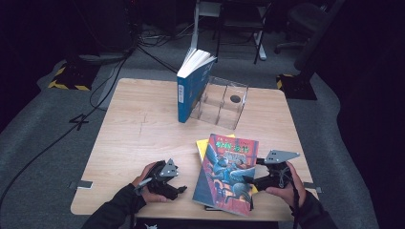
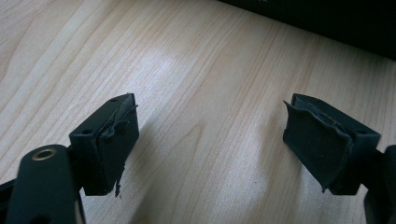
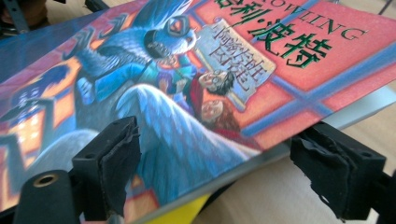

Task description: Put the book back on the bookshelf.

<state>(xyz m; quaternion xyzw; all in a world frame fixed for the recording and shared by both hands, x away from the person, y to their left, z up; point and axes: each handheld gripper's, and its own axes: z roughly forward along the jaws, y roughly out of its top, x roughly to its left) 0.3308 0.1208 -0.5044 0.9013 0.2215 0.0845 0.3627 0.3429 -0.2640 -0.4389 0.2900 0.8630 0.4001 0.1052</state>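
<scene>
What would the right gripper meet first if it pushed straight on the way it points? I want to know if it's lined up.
Probably the red-and-blue illustrated paperback book: its near edge sits between the right gripper's open jaws, above a yellow book.

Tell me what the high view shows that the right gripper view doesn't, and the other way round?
From above, the high view takes in the whole table, a blue book standing upright against a clear plastic organizer, and the left hand-held gripper resting open on the wood. The right gripper view gives the close detail: the picture and lettering on the red-and-blue book's cover, and that book's edge between the open jaws of the right hand-held gripper, with bare table below. Both show that red-and-blue book lying on a yellow one, with the right hand-held gripper at its edge.
</scene>
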